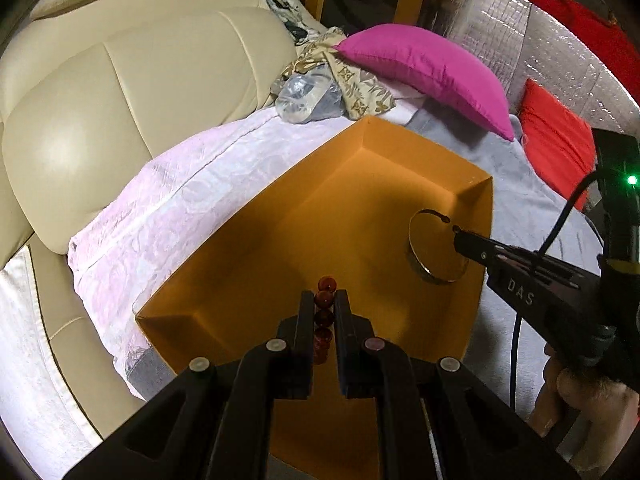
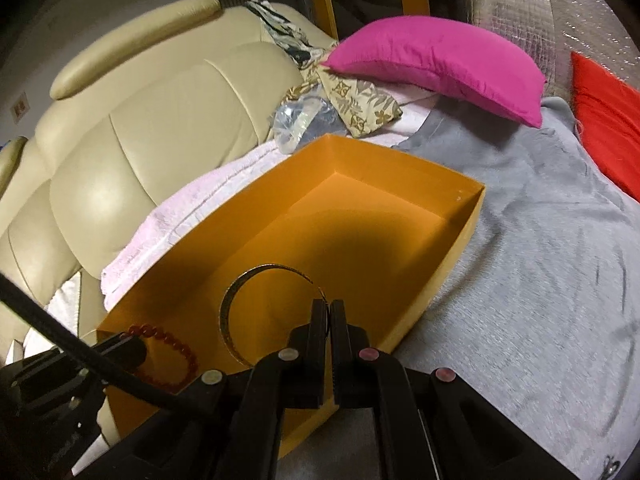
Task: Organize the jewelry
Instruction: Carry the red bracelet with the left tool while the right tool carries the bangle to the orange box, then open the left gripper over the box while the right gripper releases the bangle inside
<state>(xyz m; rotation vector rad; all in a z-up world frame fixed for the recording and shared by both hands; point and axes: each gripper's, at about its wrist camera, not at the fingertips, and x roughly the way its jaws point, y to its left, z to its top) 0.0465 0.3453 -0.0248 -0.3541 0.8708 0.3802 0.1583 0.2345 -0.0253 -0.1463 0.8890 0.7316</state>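
An open orange box [image 1: 248, 216] lies on the bed; it also shows in the right wrist view [image 2: 472, 216]. My left gripper [image 1: 325, 298] is shut on a red bead bracelet [image 1: 325, 312] and holds it over the box's near part. The bracelet shows in the right wrist view [image 2: 176, 344] at the left gripper [image 2: 132, 350]. My right gripper [image 2: 329, 308] is shut on a thin gold bangle [image 2: 232, 304] over the box. In the left wrist view the bangle [image 1: 420, 268] hangs at the right gripper's tip [image 1: 458, 234] near the box's right wall.
The box sits on a grey blanket [image 2: 540, 240] and a pale pink cover [image 1: 160, 200]. A beige leather headboard [image 1: 120, 100] is left. A magenta pillow [image 1: 432, 72], a red pillow [image 1: 556, 140], a patterned cloth [image 1: 352, 80] and a clear plastic bag [image 1: 304, 96] lie behind the box.
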